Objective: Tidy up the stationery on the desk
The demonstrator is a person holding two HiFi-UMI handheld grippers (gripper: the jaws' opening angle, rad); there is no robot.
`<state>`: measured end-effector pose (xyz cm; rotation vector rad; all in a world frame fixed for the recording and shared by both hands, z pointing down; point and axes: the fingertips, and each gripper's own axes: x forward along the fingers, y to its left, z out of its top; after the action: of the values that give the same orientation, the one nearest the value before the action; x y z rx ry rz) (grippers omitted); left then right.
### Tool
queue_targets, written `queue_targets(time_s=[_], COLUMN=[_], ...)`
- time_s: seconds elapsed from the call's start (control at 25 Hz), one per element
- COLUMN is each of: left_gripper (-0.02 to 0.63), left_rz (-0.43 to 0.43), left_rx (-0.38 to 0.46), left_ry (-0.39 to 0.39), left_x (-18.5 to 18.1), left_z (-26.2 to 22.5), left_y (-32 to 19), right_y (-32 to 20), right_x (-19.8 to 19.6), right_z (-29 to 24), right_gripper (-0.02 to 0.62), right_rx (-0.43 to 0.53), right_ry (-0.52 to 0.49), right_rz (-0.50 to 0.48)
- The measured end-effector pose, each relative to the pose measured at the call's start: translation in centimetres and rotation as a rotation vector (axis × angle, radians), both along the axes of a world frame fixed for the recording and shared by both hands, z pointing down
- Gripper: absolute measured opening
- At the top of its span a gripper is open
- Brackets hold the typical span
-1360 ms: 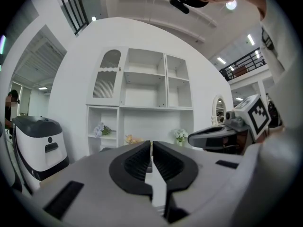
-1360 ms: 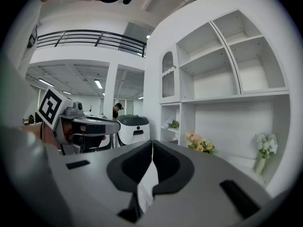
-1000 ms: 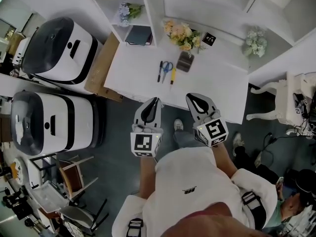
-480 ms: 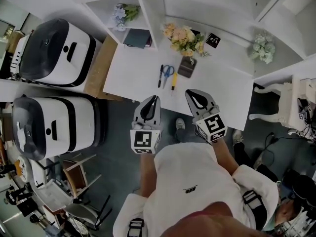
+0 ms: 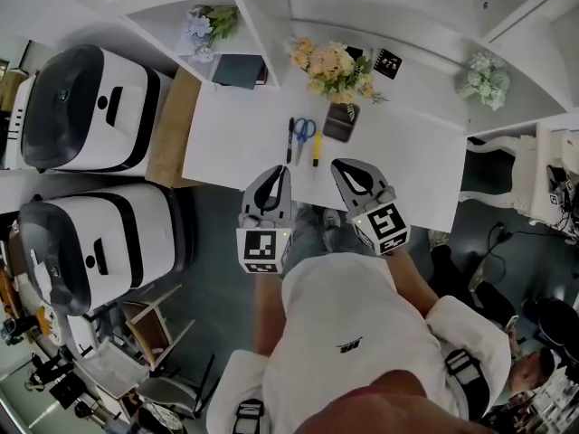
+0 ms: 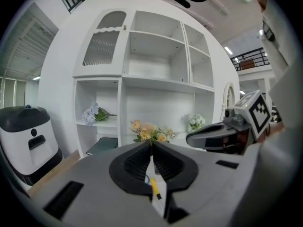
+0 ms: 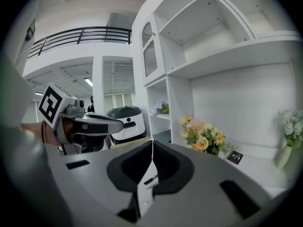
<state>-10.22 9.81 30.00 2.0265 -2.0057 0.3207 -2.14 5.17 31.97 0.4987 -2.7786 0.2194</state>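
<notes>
Head view: the person is standing at the near edge of a white rectangular desk (image 5: 235, 143) and is holding both grippers over that edge. The left gripper (image 5: 284, 171) and the right gripper (image 5: 337, 165) are pointing toward the desk, side by side and apart from each other. Neither is touching the stationery.

Three items are lying side by side on the desktop, near its middle:
- a slim black pen (image 5: 290, 140);
- a pair of blue-handled scissors (image 5: 305, 129), lying between the two pens;
- a yellow pen (image 5: 317, 148).

A dark rectangular container (image 5: 341, 122) is standing just beyond the yellow pen, in front of a bouquet of yellow and pink flowers (image 5: 330, 64). A dark book (image 5: 239, 70) is lying in the shelf compartment at the desk's rear left.

Left gripper view: the jaws are pressing together at their tips, with nothing between them. The yellow pen is showing on the desk through the slit below the tips.

Right gripper view: the jaws are meeting tip to tip, pinching nothing. The left gripper is showing at the left of this view.
</notes>
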Motion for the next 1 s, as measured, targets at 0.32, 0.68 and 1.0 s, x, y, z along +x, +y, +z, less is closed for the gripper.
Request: queue_targets(time_s=[0.32, 0.68, 1.0], left_gripper=[0.0, 0.0, 0.0], left_rz=[0.083, 0.137, 0.178], left_rx=[-0.04, -0.11, -0.185], left_ry=[0.059, 0.098, 0.114], left_x=[-2.4, -5.1, -6.4], left_z=[3.6, 8.4, 13.2], left_y=[-3.4, -6.4, -8.5], right_y=[-2.1, -3.6, -4.7], right_x=[-3.4, -7.0, -8.4], right_z=[2.6, 6.6, 10.3], right_gripper=[-0.003, -0.003, -0.003], right_rx=[-0.027, -0.07, -0.119], right_ry=[0.042, 0.091, 0.133], right_rz=[0.052, 0.076, 0.103])
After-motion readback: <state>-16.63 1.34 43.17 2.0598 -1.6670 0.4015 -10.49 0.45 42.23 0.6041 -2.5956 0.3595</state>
